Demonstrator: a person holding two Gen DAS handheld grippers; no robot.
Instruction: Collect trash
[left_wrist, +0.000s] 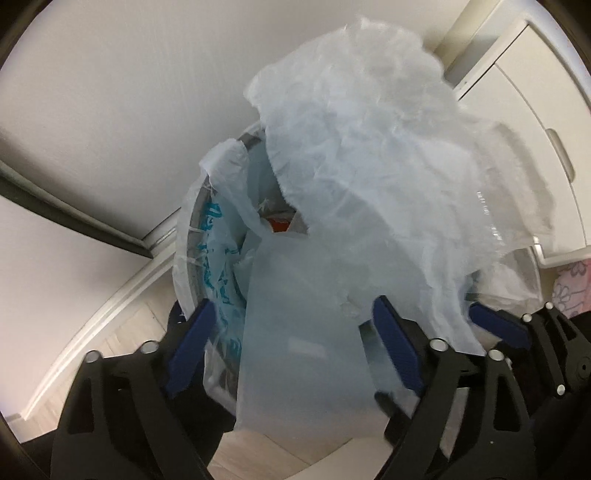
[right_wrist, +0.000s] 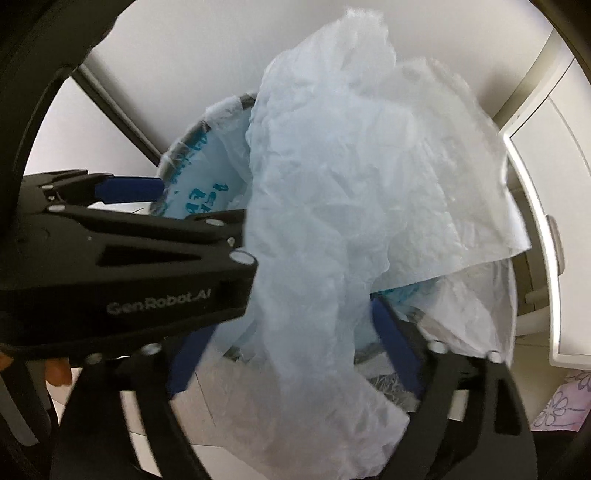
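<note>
The trash bin (left_wrist: 195, 258) stands on the floor near the wall, and its liner bag (left_wrist: 369, 177) is partly lifted above the rim, so the collecting looks half done. Something red (left_wrist: 280, 223) lies inside. The left gripper (left_wrist: 295, 347) fingers are wide around the plastic; the right gripper (right_wrist: 295, 350) fingers also stand wide.

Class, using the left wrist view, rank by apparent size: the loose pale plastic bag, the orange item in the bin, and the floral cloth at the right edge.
1. Loose plastic bag, by far the largest.
2. Floral cloth, only partly in view.
3. Orange item, mostly hidden, so its rank is unsure.
</note>
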